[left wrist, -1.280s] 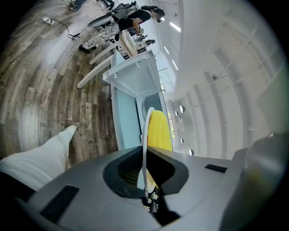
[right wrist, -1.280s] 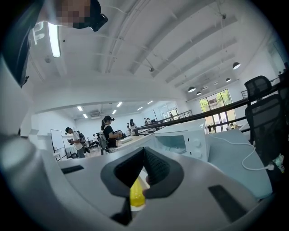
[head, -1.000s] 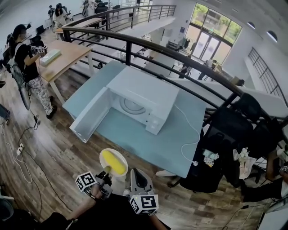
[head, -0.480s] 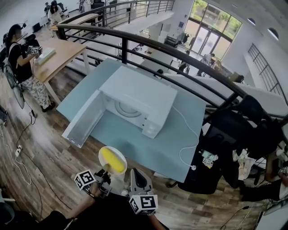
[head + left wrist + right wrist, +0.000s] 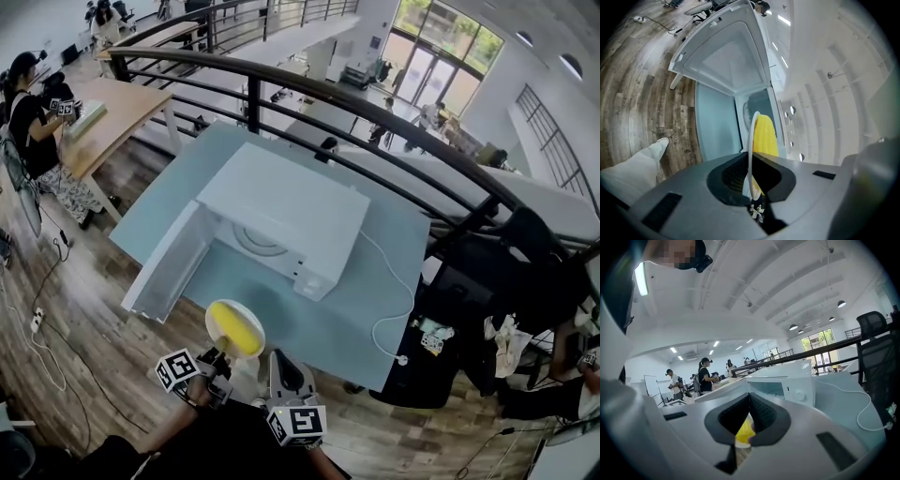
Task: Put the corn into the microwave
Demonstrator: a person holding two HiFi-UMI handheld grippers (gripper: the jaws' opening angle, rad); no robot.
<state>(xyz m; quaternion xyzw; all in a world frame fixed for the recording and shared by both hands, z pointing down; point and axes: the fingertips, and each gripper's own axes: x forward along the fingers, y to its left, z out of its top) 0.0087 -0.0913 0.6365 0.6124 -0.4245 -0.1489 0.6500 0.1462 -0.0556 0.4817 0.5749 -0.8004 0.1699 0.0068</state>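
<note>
While I hold both tools out short of the one pale blue table (image 5: 375,281), my left gripper (image 5: 222,356) is clamped on the rim of a single white plate (image 5: 216,317). One yellow ear of corn (image 5: 236,330) lies on that plate, up in the air in front of the microwave and not inside it. One white microwave (image 5: 281,202) sits on the table. Its one door (image 5: 169,267) is swung wide to the left, and a round turntable (image 5: 253,236) shows inside. My right gripper (image 5: 281,361), just beside the plate, has its jaws together with nothing pinched. Each gripper carries one marker cube, two in all. One white cable (image 5: 398,300) trails from the microwave across the table.
</note>
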